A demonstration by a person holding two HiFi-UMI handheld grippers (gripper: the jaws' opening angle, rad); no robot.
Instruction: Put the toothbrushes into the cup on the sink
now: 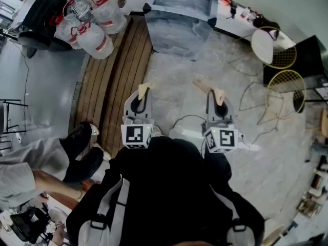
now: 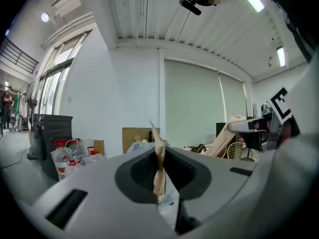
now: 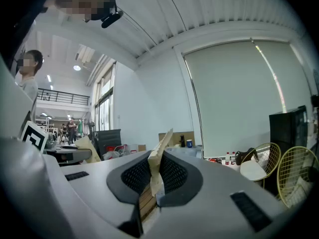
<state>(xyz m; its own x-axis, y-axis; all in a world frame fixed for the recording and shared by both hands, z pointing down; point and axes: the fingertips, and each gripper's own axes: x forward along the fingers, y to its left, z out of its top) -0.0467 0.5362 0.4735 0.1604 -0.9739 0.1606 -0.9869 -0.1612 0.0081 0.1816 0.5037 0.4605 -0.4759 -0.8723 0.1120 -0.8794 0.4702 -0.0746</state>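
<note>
left claw (image 2: 158, 156), jaws together

Head view: overhead, steeply down on pale stone floor (image 1: 205, 65).
Gripper views: low, roughly level, forward.
Shared: yellow wire chairs (image 1: 287, 55) (image 2: 234, 151) (image 3: 294, 176).

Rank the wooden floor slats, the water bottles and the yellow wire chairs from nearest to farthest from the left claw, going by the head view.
1. Wooden floor slats: just beside the left claw, on its left.
2. Water bottles: ahead and to the left, by the slats' far end.
3. Yellow wire chairs: far across on the right side.
</note>
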